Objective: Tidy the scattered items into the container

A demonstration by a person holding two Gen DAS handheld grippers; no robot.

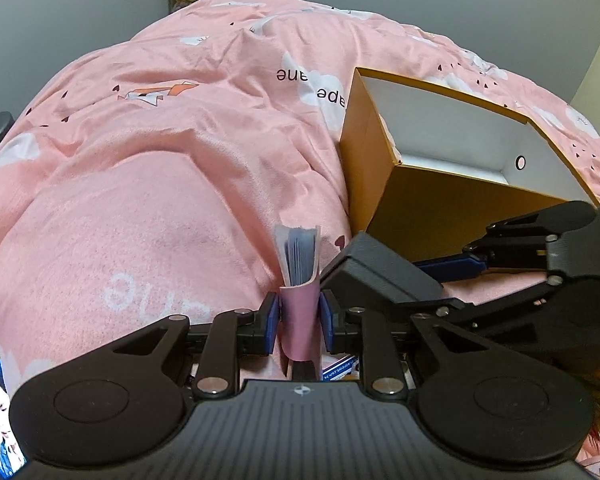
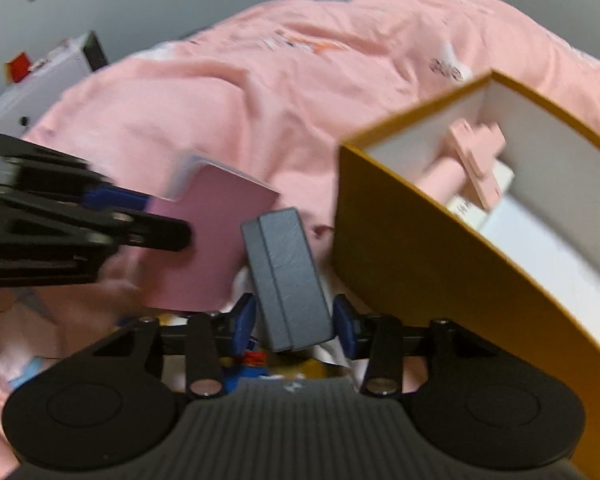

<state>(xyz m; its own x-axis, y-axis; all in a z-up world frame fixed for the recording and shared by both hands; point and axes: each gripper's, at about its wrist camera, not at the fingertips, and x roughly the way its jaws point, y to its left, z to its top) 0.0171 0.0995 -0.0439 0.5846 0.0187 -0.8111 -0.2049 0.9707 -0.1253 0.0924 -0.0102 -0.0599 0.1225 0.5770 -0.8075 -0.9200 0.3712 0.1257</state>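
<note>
Fingers first: left gripper [image 1: 299, 318] has its blue pads [image 1: 273, 312] pressed on both sides of a pink soft-cover booklet with bluish page edges [image 1: 299, 276], held upright at lower centre of the left wrist view, pages fanning up above the pads. Right gripper [image 2: 294, 322] sits with a grey rectangular hard case with a seam down its face [image 2: 287, 280] between its blue pads [image 2: 245, 320]; jaws part-open, case fills most of the gap and leans left, but the frame is blurred, so firm pressing on both sides cannot be told.

Container: orange cardboard box with white inside [image 2: 400, 240] stands on the pink printed bed quilt [image 1: 180, 140], at right of both views, just beside the two grippers. A pink clip-like item [image 2: 478, 160] and a white packet already lie in it.

Risks, as judgement: the grey case looks tilted and only lightly caught, so it could slip or swing out before clearing the box wall. Both grippers are close together near the same box corner, so the booklet could knock the case or the grippers could bump. A low carry could hit the near orange wall and shove the box on the soft quilt. The floppy booklet may bend or splay on release
</note>
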